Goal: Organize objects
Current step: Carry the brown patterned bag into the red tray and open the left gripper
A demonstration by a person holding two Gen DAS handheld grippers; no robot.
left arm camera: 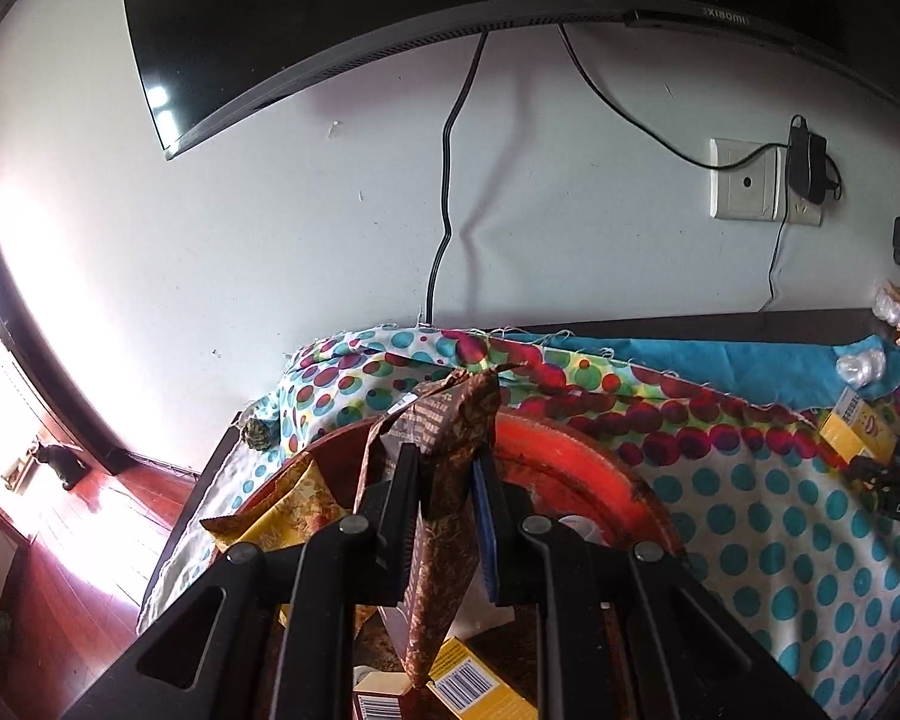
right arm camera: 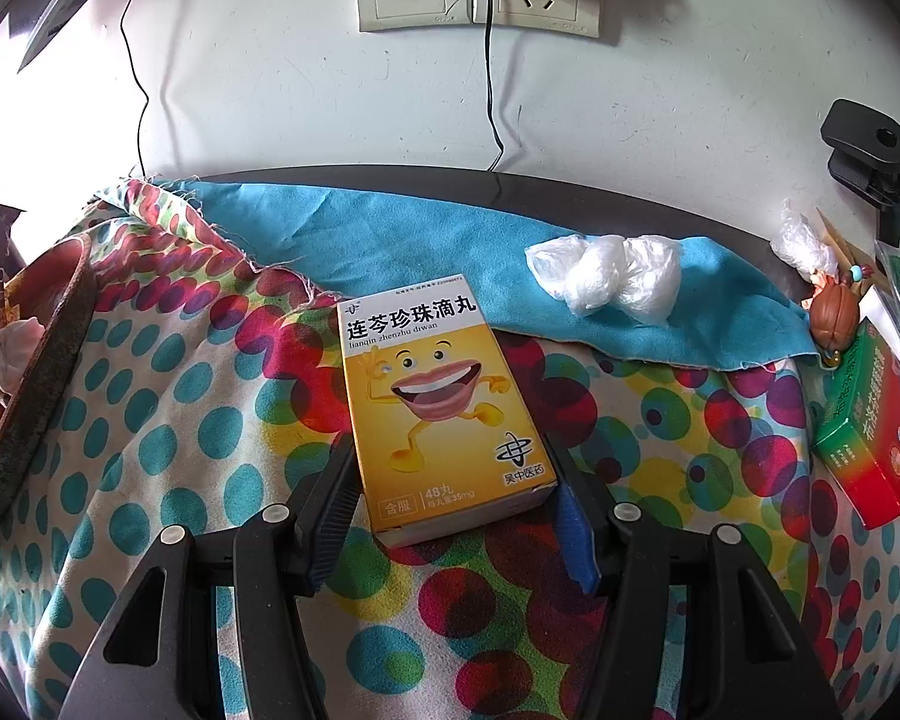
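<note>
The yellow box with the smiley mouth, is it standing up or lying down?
Lying down. The yellow box rests flat on the spotted cloth, its printed front facing up.

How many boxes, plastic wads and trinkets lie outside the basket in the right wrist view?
Medicine boxes: 2, yellow box and green-red box
Plastic wads: 2, large wad and small wad
Trinkets: 1, nut-shaped trinket
Total: 5

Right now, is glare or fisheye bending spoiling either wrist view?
Left wrist view: window light blows out the left edge and floor; the black television's lower edge bows strongly. Right wrist view: glare whitens the upper-left wall, yet the yellow cardboard medicine box reads sharp; the dark table edge curves.
</note>
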